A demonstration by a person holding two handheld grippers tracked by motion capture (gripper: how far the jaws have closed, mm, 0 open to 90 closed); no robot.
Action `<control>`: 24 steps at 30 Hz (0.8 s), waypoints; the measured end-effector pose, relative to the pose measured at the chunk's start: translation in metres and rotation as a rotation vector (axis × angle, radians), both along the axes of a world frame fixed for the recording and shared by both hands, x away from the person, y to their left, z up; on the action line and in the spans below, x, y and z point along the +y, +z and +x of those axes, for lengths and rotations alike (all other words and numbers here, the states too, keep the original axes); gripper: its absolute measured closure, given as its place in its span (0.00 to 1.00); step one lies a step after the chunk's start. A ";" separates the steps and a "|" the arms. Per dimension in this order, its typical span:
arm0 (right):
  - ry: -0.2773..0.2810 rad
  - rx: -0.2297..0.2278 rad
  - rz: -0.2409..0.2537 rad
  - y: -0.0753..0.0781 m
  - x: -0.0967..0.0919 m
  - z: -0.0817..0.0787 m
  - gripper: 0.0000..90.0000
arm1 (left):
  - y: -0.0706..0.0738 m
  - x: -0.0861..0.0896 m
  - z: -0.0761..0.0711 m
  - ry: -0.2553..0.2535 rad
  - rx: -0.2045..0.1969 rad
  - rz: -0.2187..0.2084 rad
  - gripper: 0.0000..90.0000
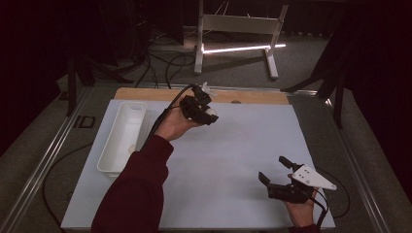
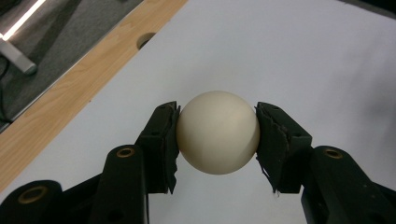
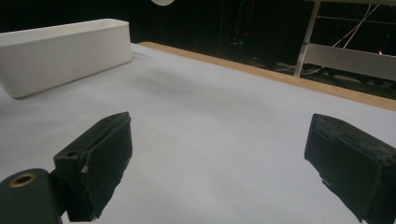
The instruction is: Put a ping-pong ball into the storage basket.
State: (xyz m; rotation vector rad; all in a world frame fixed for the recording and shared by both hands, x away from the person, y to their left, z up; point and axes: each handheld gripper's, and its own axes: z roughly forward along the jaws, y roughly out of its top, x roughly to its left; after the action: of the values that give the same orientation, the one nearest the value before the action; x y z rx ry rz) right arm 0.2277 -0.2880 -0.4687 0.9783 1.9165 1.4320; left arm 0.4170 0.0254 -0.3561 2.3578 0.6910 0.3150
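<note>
Cream ball pinched above the white mat

The left gripper (image 2: 217, 133) clamps a smooth, matte cream ball (image 2: 217, 132) between frayed black pads, toward twelve o'clock on the white mat (image 1: 233, 155). The left gripper view adds the wooden table edge (image 2: 51, 107) with a round hole. The right gripper (image 1: 275, 171), at five o'clock, stands wide and empty. A glossy oblong white tray (image 1: 122, 136) lies at nine o'clock.

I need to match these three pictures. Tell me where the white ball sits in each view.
High view: white ball upper middle, clamped in the left claw.
Left gripper view: ball at centre, pressed between both pads.
Right gripper view: a pale round shape at the top edge may be it; I cannot tell.
Shared landmark: the wooden table edge.
</note>
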 end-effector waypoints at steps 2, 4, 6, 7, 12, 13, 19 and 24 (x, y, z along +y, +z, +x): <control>0.000 -0.001 0.000 0.000 0.000 0.000 0.08 | 0.001 0.001 0.000 -0.001 -0.001 0.003 0.57; -0.001 0.001 -0.001 0.000 0.000 0.000 0.08 | 0.001 0.002 0.000 -0.002 -0.001 0.004 0.57; -0.002 0.002 -0.002 0.000 0.000 0.000 0.08 | 0.002 0.003 -0.001 0.003 -0.004 0.001 0.57; -0.003 0.003 0.000 0.000 0.000 0.000 0.08 | 0.002 0.004 -0.001 0.001 -0.003 0.000 0.57; -0.002 -0.001 0.002 0.000 -0.001 0.000 0.08 | 0.003 0.005 -0.001 -0.008 -0.001 -0.004 0.57; -0.002 -0.001 0.002 0.000 -0.001 0.000 0.08 | 0.003 0.005 -0.001 -0.008 -0.001 -0.004 0.57; -0.001 -0.001 0.000 0.000 0.000 0.000 0.08 | 0.005 0.009 -0.002 -0.017 -0.002 0.001 0.57; 0.001 0.001 0.001 0.000 0.001 0.000 0.08 | 0.005 0.012 -0.004 -0.023 -0.001 -0.001 0.57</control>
State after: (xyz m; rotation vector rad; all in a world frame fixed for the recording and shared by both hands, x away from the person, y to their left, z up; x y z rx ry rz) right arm 0.2274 -0.2874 -0.4684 0.9788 1.9177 1.4331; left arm 0.4125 0.0373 -0.3507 2.3625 0.6627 0.3057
